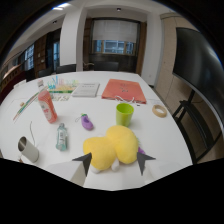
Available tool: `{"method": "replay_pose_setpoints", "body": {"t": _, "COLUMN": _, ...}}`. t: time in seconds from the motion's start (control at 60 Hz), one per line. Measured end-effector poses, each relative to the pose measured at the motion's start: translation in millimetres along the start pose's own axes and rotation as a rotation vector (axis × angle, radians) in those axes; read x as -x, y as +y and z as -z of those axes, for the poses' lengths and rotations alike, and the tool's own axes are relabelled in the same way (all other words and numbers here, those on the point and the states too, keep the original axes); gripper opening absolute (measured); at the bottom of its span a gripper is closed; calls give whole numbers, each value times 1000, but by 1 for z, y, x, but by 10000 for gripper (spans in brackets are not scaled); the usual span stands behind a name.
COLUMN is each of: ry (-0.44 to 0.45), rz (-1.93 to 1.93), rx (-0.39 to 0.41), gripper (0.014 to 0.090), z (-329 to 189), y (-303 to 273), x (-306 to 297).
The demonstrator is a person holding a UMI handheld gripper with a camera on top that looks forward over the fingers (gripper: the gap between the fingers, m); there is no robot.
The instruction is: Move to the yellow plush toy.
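Approach nearly done: gripper (114, 163) wide open, empty, yellow plush toy (112, 146) just ahead between the jaws. Next, judged: ease forward, centred, clear of green cup (124, 114) beyond.

It looked like an office or meeting room: beyond the gripper's fingers stretched a broad white table (165, 135) strewn with a booklet (86, 89) and an orange folder (124, 91), dark chairs (190, 120) stood alongside, and farther off were a blinded window (114, 37) and ceiling lights (61, 6).
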Motion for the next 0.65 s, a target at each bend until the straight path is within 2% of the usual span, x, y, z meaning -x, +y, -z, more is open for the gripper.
{"method": "replay_pose_setpoints", "body": {"t": 0.25, "ry": -40, "rz": -3, "rx": 53, "gripper": 853, "z": -43, "y": -16, "x": 0}}
{"method": "replay_pose_setpoints", "body": {"t": 0.65, "ry": -45, "rz": -12, "rx": 72, "gripper": 854, "z": -46, "y": -15, "x": 3}}
